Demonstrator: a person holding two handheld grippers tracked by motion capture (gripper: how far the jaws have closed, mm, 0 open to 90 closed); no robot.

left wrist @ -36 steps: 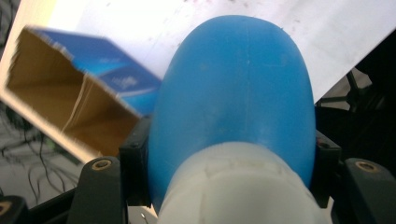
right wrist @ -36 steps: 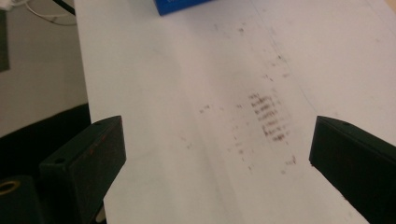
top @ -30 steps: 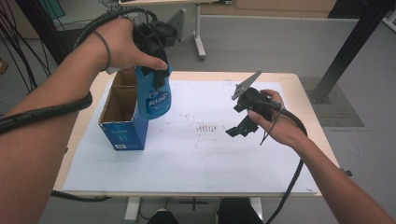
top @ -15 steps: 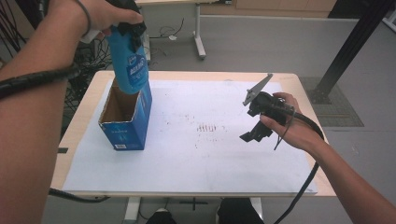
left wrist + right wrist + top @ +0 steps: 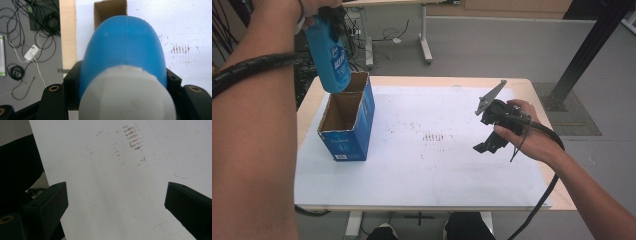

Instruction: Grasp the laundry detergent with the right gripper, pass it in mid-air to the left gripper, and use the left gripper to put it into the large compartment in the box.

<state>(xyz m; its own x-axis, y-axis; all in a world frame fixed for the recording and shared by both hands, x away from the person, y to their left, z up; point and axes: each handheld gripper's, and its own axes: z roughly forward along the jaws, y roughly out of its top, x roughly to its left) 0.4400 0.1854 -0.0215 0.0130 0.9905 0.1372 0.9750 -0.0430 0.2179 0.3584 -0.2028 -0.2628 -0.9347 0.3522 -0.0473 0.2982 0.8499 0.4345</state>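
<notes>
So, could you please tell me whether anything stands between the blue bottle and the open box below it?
Nothing visible does. The left claw holds the blue bottle in the air over the far end of the open blue box, whose inside looks empty.

Blue bottle (image 5: 329, 55) lifted clear above the open blue carton (image 5: 348, 125).

We see a blue plastic bottle with a white cap and a printed label, hanging roughly upright and slightly tilted in the air, its base just over the carton's rear rim. The carton stands upright near the left edge of the tabletop (image 5: 422, 175), top open, brown cardboard inside.
</notes>
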